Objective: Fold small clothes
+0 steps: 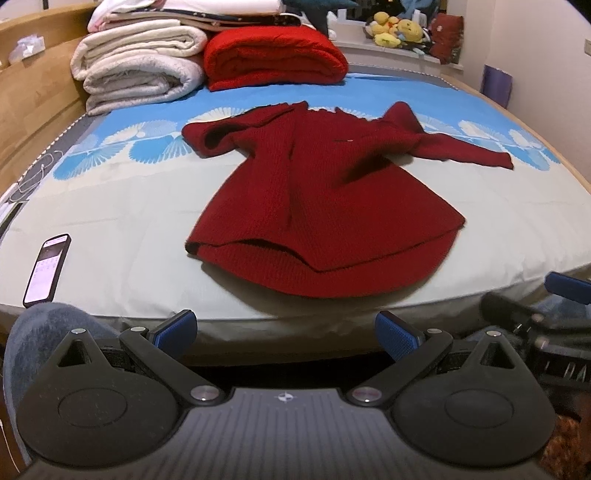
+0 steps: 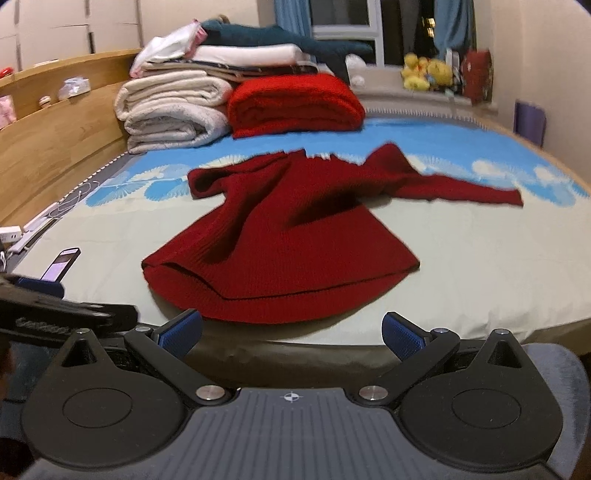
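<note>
A small dark red knitted sweater (image 1: 325, 199) (image 2: 291, 240) lies spread on the bed, hem toward me and neck toward the far side. One sleeve is bunched at the left, the other stretches out to the right. My left gripper (image 1: 286, 332) is open below the bed's near edge, short of the hem, holding nothing. My right gripper (image 2: 291, 334) is open too, just in front of the hem, also holding nothing. Part of the right gripper (image 1: 569, 288) shows at the right edge of the left wrist view. The left gripper (image 2: 38, 290) shows at the left edge of the right wrist view.
A phone (image 1: 46, 269) (image 2: 61, 264) lies on the sheet left of the sweater. Folded white blankets (image 1: 140, 70) and a folded bright red blanket (image 1: 273, 57) are stacked at the far end. A wooden bed frame (image 2: 55, 144) runs along the left. Plush toys (image 1: 397, 29) sit on the windowsill.
</note>
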